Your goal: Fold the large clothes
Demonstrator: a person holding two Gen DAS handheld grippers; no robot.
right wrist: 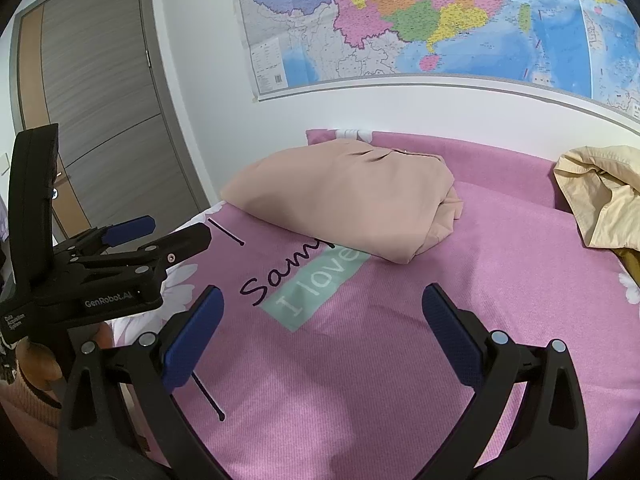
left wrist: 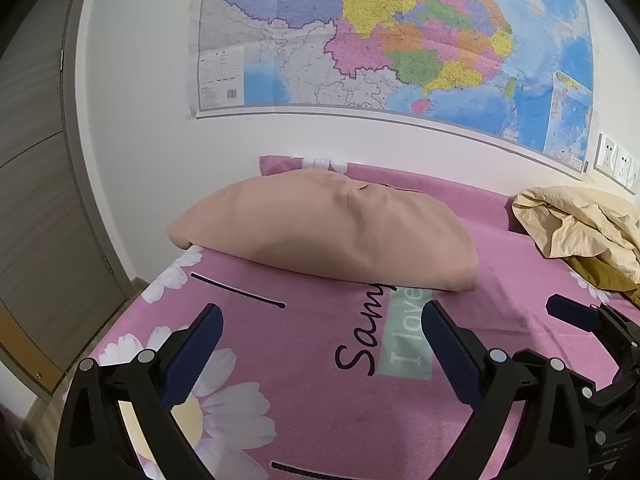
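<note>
A folded peach-pink garment (left wrist: 324,224) (right wrist: 348,200) lies on the pink flowered bedsheet (left wrist: 320,380) (right wrist: 380,360) toward the wall. A crumpled cream-yellow garment (left wrist: 584,224) (right wrist: 600,196) is heaped at the right. My left gripper (left wrist: 322,316) hovers open over the sheet, short of the folded garment, with nothing between its fingers. My right gripper (right wrist: 323,300) is likewise open and empty above the printed lettering. The right gripper (left wrist: 576,312) also shows at the right edge of the left wrist view. In the right wrist view the left gripper (right wrist: 160,232) is at the left, held by a hand.
A large coloured map (left wrist: 400,40) (right wrist: 440,20) hangs on the white wall behind the bed. A grey-brown door (left wrist: 36,200) (right wrist: 100,100) stands at the left. Wall sockets (left wrist: 618,162) sit at the right. The bed's left edge drops to a wooden floor (left wrist: 44,408).
</note>
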